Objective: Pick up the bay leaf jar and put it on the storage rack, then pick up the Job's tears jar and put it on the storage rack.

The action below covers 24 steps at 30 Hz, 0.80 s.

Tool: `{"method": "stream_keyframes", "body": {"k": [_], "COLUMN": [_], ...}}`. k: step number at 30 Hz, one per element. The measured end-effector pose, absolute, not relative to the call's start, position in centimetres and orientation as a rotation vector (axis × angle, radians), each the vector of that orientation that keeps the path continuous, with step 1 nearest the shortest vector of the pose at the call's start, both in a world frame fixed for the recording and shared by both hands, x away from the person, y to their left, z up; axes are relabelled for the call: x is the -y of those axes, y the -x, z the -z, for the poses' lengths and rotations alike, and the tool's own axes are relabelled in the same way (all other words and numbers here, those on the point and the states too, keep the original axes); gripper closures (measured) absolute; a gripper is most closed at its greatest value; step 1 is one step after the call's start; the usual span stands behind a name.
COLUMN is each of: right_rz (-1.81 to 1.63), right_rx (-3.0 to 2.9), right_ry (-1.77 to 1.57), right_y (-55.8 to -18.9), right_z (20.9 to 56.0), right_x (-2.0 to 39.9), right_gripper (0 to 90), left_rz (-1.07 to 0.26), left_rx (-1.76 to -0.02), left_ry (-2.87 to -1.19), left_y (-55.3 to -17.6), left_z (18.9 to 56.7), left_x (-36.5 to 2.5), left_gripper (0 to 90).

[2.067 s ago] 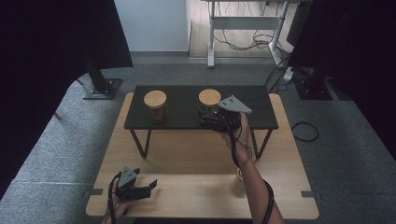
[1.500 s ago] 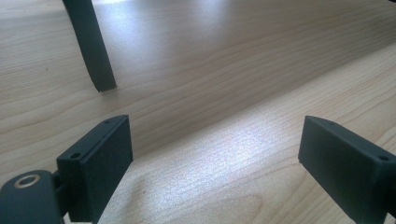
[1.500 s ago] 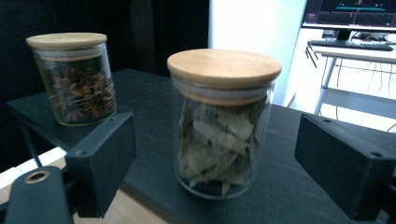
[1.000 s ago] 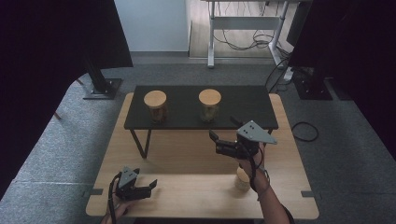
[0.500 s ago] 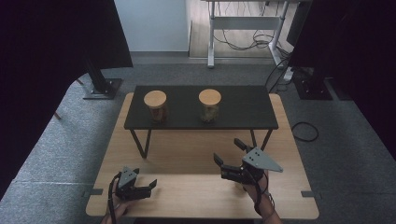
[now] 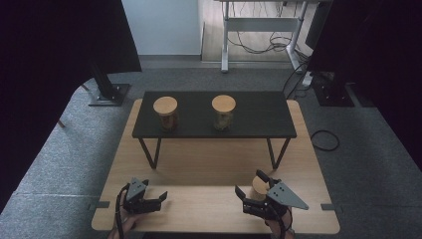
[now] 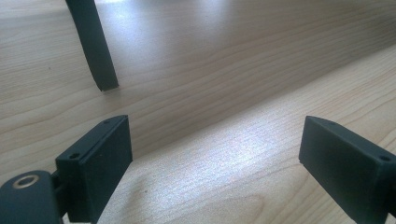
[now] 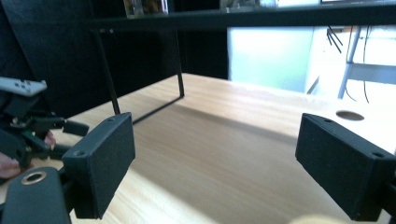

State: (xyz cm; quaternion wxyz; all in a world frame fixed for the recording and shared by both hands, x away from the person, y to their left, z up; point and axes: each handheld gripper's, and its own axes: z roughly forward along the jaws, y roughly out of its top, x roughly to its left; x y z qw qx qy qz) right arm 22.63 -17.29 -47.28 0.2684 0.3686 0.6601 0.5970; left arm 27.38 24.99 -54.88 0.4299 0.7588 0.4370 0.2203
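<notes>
While the two jars sit well apart up on the black shelf, the right jar [image 6: 223,111] is the nearer one to the right gripper [image 6: 254,191], lying far ahead of it and higher; its jaws, which have just been opening, stand wide with nothing between them. The left jar [image 6: 165,113] lies ahead of the left gripper [image 6: 158,200], also spread and empty, low over the table [image 6: 199,164]. Both jars stand upright: round, clear-walled, with flat pale wooden lids. The shelf [image 6: 259,114] is matte black on thin legs; the table is smooth light wood.
</notes>
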Motion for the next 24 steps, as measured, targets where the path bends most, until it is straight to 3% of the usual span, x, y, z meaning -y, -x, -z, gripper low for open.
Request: {"method": "stream_keyframes", "body": {"k": [12, 24], "right_rz": [-1.56, -1.57], "right_rx": [-1.803, -1.793], "right_ry": [-1.055, -1.048], "right_y": [-21.7, -21.3], "right_z": [49.7, 49.7], "right_x": [17.9, 18.9], "right_gripper": [11.0, 10.2], "left_rz": [-0.556, -0.554], "left_rx": [-1.081, -1.081], "left_ry": [-1.904, -1.906], "left_y": [-27.3, -27.4], "left_z": [54.9, 54.9], "left_x": [-24.9, -24.9], "left_gripper": [8.9, 8.8]}}
